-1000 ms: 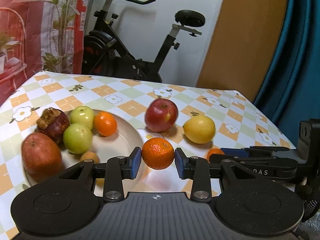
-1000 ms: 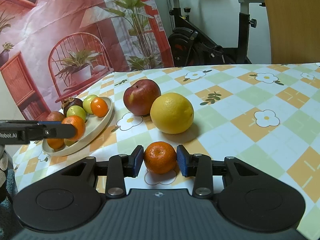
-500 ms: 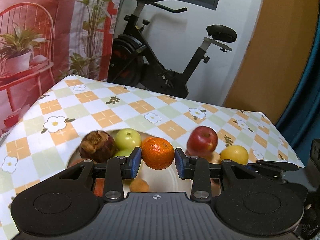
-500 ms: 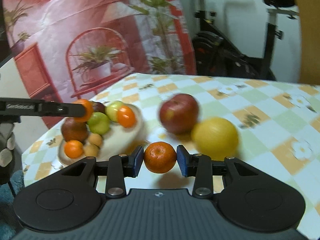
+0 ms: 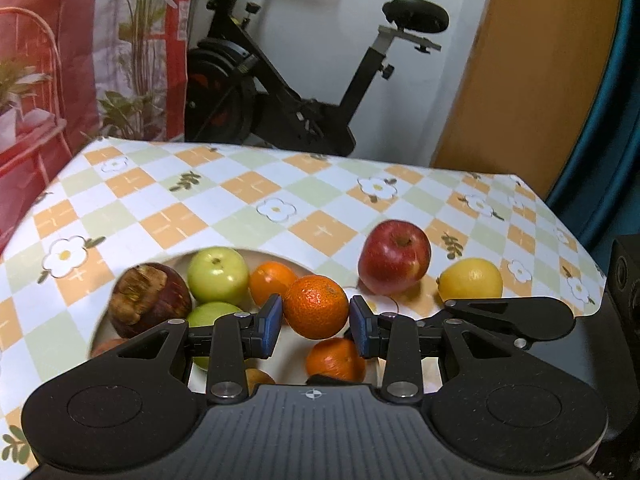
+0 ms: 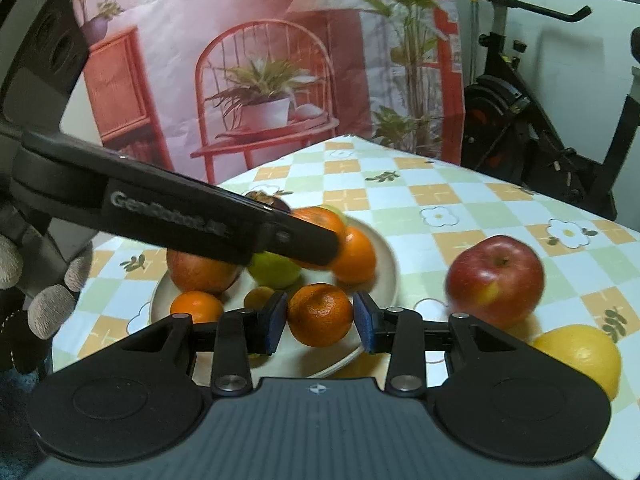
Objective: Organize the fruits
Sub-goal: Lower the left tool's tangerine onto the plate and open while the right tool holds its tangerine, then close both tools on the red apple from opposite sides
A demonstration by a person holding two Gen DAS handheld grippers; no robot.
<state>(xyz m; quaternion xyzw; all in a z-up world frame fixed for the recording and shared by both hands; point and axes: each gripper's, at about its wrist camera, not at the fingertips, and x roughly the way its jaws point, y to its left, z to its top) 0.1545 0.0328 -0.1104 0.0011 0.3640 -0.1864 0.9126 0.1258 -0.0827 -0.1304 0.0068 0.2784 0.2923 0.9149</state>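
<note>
My left gripper [image 5: 316,318] is shut on a mandarin [image 5: 316,306] and holds it above the cream plate [image 5: 260,254]. The plate holds a mangosteen [image 5: 148,300], green apples [image 5: 218,272], a small orange [image 5: 270,282] and more fruit. My right gripper [image 6: 320,322] is shut on another mandarin [image 6: 320,314], held over the plate's near rim [image 6: 344,356]. The left gripper's finger [image 6: 180,216] crosses the right wrist view above the plate. A red apple [image 5: 394,256] and a lemon [image 5: 470,280] lie on the tablecloth to the right of the plate.
The table has a checked flower tablecloth [image 5: 280,208]. An exercise bike [image 5: 288,92] stands behind the table's far edge. A red printed backdrop [image 6: 260,80] hangs to the left. A gloved hand [image 6: 36,284] holds the left gripper.
Both grippers have carried their mandarins toward the plate. The right one moved left from the tablecloth beside the lemon to the plate's rim. The left one now hangs over the plate.
</note>
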